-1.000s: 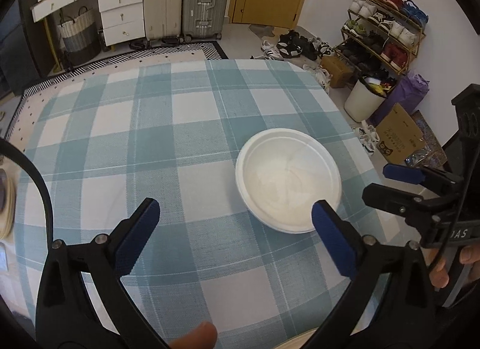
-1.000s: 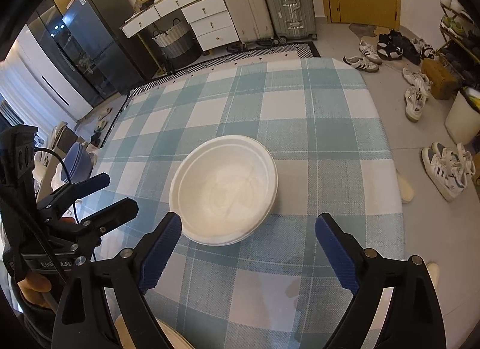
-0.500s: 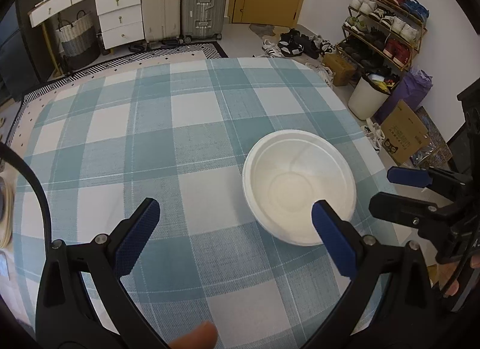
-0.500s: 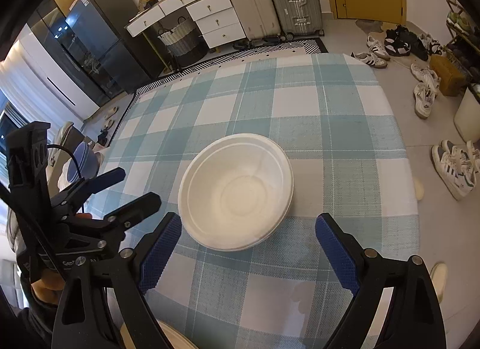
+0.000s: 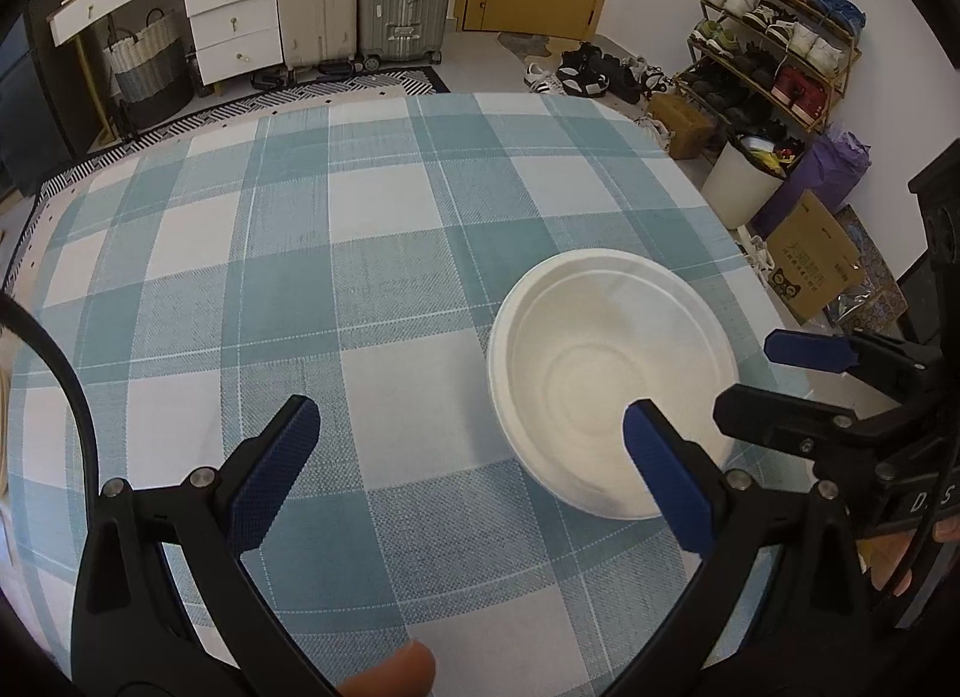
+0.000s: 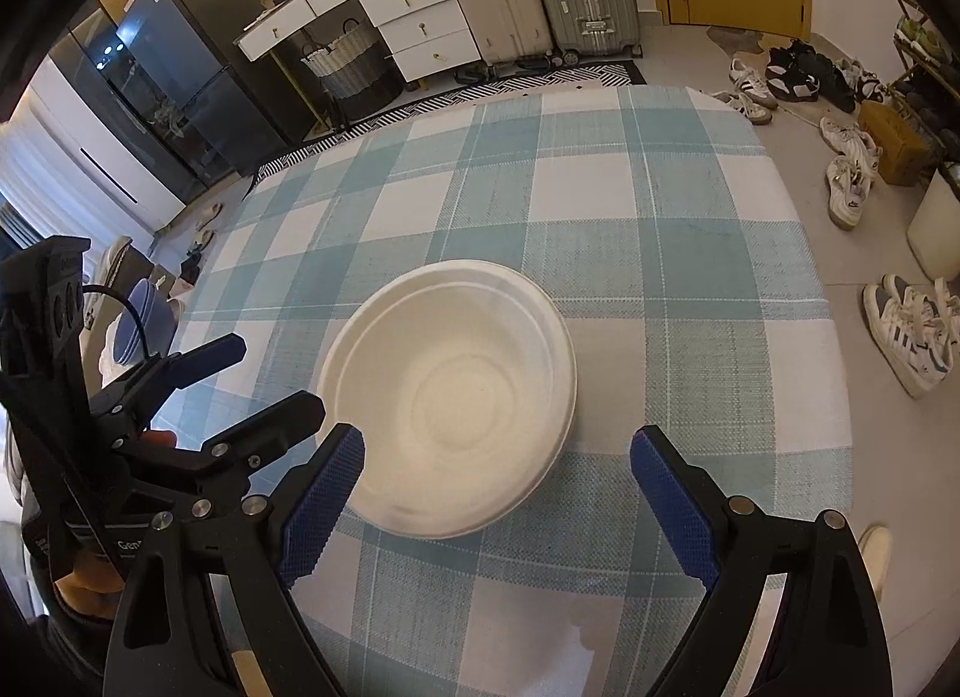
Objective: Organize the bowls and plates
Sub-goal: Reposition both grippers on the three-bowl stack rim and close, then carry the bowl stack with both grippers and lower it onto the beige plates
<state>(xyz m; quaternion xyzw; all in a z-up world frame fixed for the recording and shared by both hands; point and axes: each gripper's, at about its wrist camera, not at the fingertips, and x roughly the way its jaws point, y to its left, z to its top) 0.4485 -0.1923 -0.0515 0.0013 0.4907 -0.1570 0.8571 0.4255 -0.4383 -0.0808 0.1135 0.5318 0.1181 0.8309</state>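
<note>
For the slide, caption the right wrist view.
Open right tongs poised above a white bowl on a teal checked tablecloth, left tongs alongside.

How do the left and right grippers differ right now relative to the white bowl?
In its own view, the left gripper has the white bowl off to its right, behind its right finger. The right gripper has the bowl nearer centre, toward its left finger. Both stand wide open, holding nothing, above the checked tablecloth.
</note>
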